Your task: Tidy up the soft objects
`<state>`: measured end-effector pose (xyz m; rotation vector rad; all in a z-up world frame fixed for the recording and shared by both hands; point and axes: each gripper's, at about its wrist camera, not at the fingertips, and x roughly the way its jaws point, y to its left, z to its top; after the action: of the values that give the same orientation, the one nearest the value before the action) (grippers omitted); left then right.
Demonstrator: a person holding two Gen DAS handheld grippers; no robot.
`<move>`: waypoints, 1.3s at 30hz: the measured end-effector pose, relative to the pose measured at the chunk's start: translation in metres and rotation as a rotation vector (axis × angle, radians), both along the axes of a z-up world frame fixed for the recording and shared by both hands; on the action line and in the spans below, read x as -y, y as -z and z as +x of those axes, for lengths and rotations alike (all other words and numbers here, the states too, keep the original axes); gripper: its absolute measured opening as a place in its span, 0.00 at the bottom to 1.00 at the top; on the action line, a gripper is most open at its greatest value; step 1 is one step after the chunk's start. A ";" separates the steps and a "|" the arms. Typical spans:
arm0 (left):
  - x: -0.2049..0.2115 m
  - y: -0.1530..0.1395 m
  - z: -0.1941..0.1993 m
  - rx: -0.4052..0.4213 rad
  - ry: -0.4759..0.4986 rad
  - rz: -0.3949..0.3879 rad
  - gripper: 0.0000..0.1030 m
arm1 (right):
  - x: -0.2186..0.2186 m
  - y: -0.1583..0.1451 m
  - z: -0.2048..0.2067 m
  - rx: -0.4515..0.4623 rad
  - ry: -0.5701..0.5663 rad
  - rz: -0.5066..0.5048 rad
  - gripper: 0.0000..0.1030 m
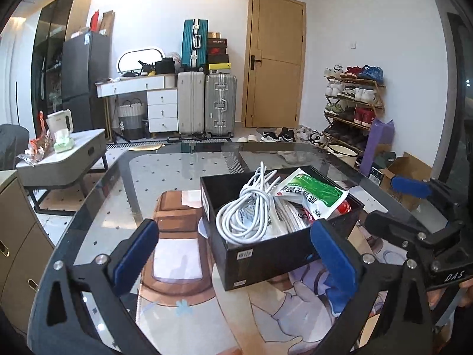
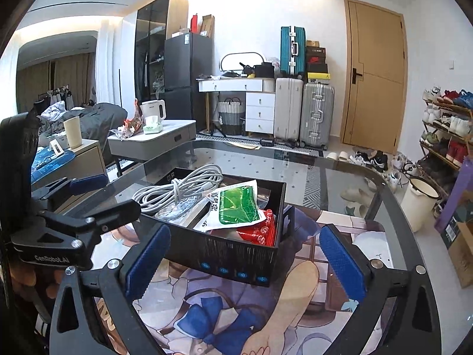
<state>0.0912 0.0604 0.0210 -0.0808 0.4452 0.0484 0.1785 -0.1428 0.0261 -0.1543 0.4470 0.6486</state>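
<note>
my left tongs [image 1: 233, 254] hang released, blue pads spread wide, nothing between them; the near corner of the black box [image 1: 266, 254] sits just ahead of the gap. my right tongs [image 2: 245, 254] are likewise released and empty, pads wide apart, hovering over the worktop [image 2: 340, 177] in front of the box's long side with the row of blue icons. each pair shows up at the edge of the other's view, so both flank the box from the near side.

the soft things all seem to be in the box already: a coil of white cable [image 1: 251, 207] heaped at its left end, standing above the rim, a white and green pouch [image 2: 236, 207] lying slantwise over the middle, a red packet [image 2: 263, 232] tucked under it towards the right corner, and some clear wrappers beneath the cable that i cannot make out well.

as i judge it, the job is near its end and what remains is tidying. to do that well i would press the cable loops down gently with one pad while the other tongs steady the box wall, since the glass top looks slippery and the box could skate. i would avoid pinching a single loop, which may drag the whole coil out.
</note>
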 end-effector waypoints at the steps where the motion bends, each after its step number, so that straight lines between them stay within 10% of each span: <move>1: -0.001 0.001 -0.002 0.008 0.002 0.002 1.00 | 0.000 -0.001 0.000 0.005 -0.001 0.003 0.99; 39: 0.004 0.003 -0.005 0.030 -0.026 0.024 1.00 | 0.015 0.009 -0.016 0.043 0.032 0.075 1.00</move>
<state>0.0858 0.0568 0.0184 -0.0638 0.4131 0.0784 0.1630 -0.1574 0.0170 -0.0896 0.3830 0.6287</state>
